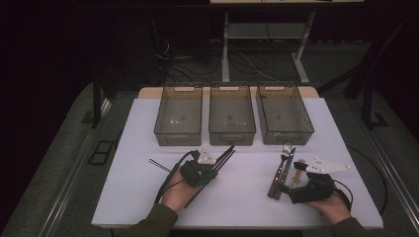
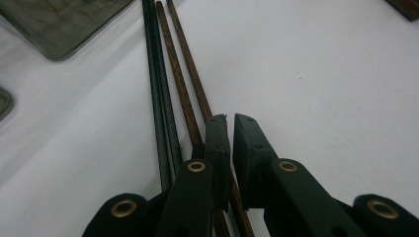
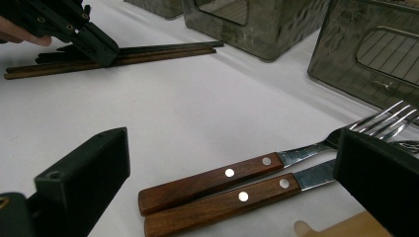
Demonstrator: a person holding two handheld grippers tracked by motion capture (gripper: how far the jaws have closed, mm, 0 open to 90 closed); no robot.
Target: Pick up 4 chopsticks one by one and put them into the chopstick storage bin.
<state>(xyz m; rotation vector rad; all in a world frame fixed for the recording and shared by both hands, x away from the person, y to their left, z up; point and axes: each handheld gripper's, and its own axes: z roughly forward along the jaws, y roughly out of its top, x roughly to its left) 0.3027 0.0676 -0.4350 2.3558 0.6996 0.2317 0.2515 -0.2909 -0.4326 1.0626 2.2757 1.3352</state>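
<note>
Currently all three bins at the table's far edge stand empty, so sorting is not begun. Left gripper, jaws nearly closed, rests on the chopsticks near the table's middle, gripping none. Right gripper, jaws wide, straddles the forks toward the right edge.

We see a dim room, with most of the light falling on the white table top and the surroundings left dark. Grey carpet covers the floor on both sides of the table. Beyond the far edge we note a second table's pale metal legs, joined by a crossbar, with a tangle of cables on the floor beneath. A dark stand with a flat foot rises at the left, and another dark stand at the right. The back of the room stays black.
</note>
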